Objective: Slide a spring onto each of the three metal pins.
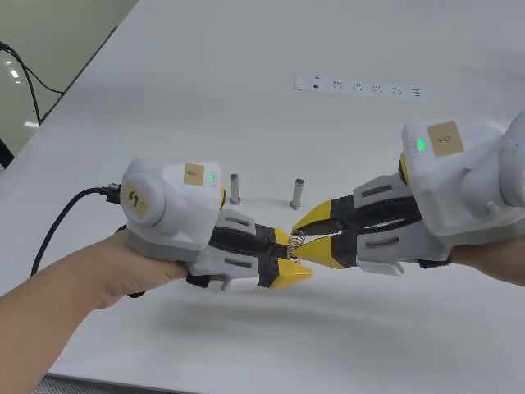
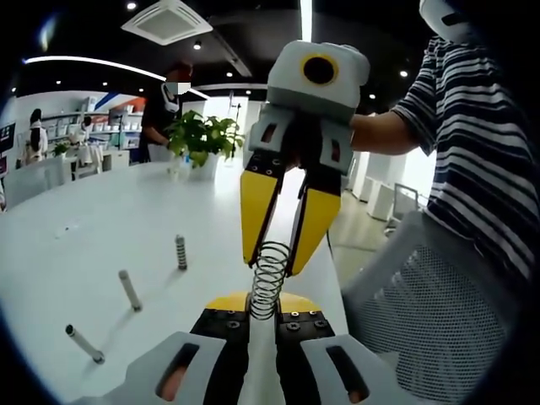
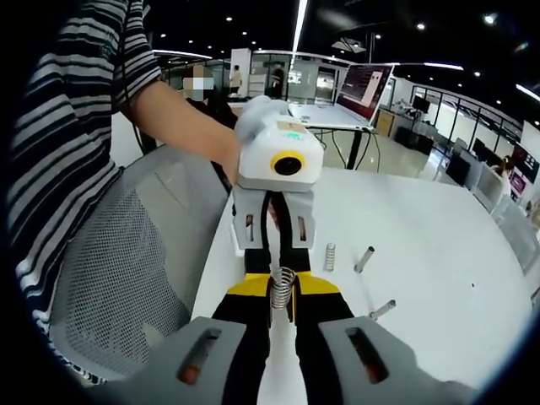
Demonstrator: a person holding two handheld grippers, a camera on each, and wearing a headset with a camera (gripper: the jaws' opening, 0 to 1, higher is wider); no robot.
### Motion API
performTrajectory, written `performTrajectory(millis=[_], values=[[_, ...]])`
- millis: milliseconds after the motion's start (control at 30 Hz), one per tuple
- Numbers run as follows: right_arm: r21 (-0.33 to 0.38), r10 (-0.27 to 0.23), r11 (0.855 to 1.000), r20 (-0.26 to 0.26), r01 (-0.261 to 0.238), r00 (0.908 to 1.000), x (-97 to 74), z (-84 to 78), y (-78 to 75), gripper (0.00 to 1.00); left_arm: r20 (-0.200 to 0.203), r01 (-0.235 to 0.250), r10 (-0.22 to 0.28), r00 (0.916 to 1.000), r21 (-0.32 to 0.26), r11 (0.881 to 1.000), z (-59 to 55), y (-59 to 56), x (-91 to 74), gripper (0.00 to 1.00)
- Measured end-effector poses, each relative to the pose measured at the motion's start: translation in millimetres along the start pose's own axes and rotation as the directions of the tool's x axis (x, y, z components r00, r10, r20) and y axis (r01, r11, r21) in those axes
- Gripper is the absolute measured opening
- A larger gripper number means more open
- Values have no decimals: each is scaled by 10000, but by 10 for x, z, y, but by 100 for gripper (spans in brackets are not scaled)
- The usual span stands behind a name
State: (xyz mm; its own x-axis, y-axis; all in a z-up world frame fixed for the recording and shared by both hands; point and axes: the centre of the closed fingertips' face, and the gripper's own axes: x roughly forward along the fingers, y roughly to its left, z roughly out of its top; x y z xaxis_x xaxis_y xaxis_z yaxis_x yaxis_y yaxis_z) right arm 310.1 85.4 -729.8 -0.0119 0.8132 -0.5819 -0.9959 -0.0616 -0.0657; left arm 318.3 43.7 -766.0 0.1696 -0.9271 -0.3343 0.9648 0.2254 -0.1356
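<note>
The white table holds a white power strip toward its far right. In the left gripper view three metal pins stand on it in a row, apart from one another, the farthest wearing a spring. A potted plant seems to stand at the table's far end.

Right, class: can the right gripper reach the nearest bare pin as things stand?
Probably yes: nothing stands between the right gripper and that pin, though the left gripper is also gripping the spring it holds.
</note>
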Motion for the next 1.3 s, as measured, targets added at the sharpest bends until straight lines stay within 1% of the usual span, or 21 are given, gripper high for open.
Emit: performTrajectory(millis=[167, 267, 433, 567, 600, 700, 767, 933, 1033, 1233, 1300], values=[[23, -116, 9999, 57, 116, 9999, -2, 18, -5, 7, 16, -60, 60, 10000, -37, 10000, -7, 13, -20, 3], [268, -168, 9995, 284, 160, 9995, -15, 33, -16, 7, 36, -90, 90, 10000, -35, 10000, 3, 14, -39, 3], [396, -191, 9991, 407, 175, 9990, -19, 35, -10, 7, -15, -122, 122, 9999, -38, 9999, -7, 2, -44, 3], [515, -251, 9984, 526, 224, 9983, -24, 45, -10, 7, -22, -163, 162, 9999, -228, 9996, -7, -5, -46, 4], [547, -272, 9982, 551, 241, 9981, -25, 48, -14, 7, -28, -230, 229, 9997, -193, 9996, -3, 4, -49, 4], [559, -343, 9980, 619, 309, 9975, -34, 66, -32, 7, 39, -324, 326, 9995, -390, 9987, 14, 23, -65, 6], [535, -381, 9980, 614, 349, 9974, -39, 71, -50, 7, 41, -401, 404, 9992, -450, 9982, 16, 36, -78, 9], [535, -433, 9978, 567, 402, 9975, -46, 60, -79, 7, 33, -647, 649, 9979, -536, 9965, 15, 80, -127, 11], [504, -463, 9978, 511, 437, 9976, -49, 45, -94, 7, 33, -833, 837, 9965, -561, 9949, 15, 116, -162, 15], [464, -576, 9974, 426, 556, 9974, -51, 17, -136, 7, 22, -1135, 1140, 9935, -691, 9911, 7, 176, -262, 20], [472, -615, 9971, 413, 595, 9973, -51, 7, -151, 7, 11, -1308, 1313, 9913, -777, 9884, -4, 204, -310, 22]])
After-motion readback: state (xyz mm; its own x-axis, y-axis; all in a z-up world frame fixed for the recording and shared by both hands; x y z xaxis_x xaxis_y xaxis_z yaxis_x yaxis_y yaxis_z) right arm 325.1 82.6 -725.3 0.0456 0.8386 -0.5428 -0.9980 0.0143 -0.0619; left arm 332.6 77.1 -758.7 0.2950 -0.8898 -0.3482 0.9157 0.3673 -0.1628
